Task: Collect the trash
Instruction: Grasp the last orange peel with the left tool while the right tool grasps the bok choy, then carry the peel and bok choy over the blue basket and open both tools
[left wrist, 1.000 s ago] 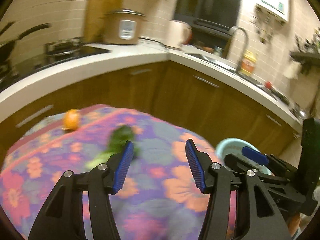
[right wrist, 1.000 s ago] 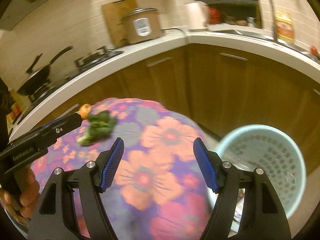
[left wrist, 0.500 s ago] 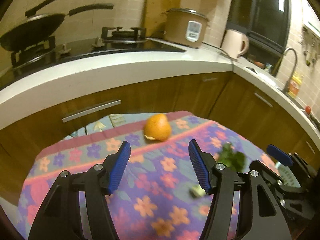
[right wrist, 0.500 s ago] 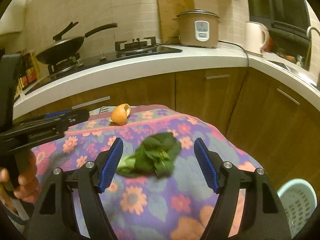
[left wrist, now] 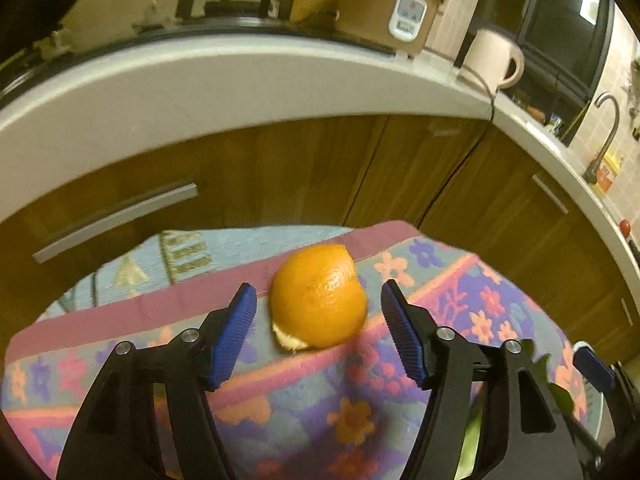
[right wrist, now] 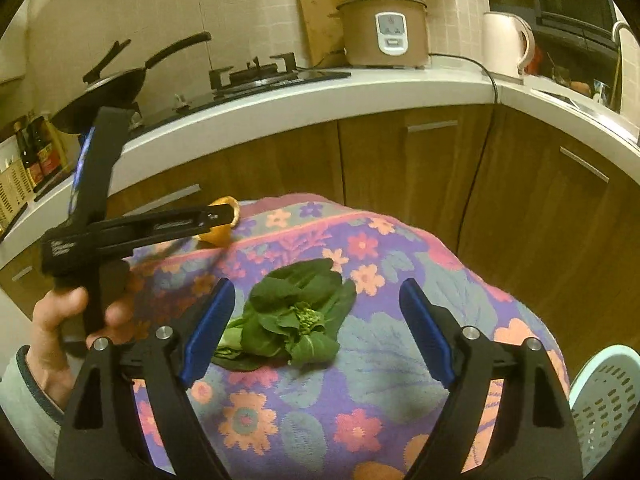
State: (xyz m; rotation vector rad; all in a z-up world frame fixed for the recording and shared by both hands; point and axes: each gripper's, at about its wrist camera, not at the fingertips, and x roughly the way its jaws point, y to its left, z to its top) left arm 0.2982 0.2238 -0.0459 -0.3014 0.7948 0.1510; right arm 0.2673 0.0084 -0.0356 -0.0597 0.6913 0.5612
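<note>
An orange peel (left wrist: 320,296) lies near the far edge of a floral cloth (left wrist: 480,312). My left gripper (left wrist: 317,286) is open, its blue pads either side of the peel with a gap on each side. In the right wrist view the left gripper (right wrist: 224,216) reaches the peel (right wrist: 220,236) from the left. A bunch of leafy greens (right wrist: 296,316) lies on the cloth (right wrist: 400,248). My right gripper (right wrist: 316,286) straddles the greens without touching them, and its jaws are opening. A pale blue perforated basket (right wrist: 600,400) stands low at the right.
A white counter (right wrist: 320,96) curves behind the cloth above wooden cupboards (right wrist: 400,168). It carries a wok (right wrist: 104,84), a gas hob (right wrist: 256,72), a rice cooker (right wrist: 384,32) and a kettle (right wrist: 504,40). A hand (right wrist: 56,332) holds the left gripper's handle.
The left gripper swung from the greens to the orange peel and closed in until the peel sat between its pads. The right gripper turned from the basket to the greens and its jaws widened.
</note>
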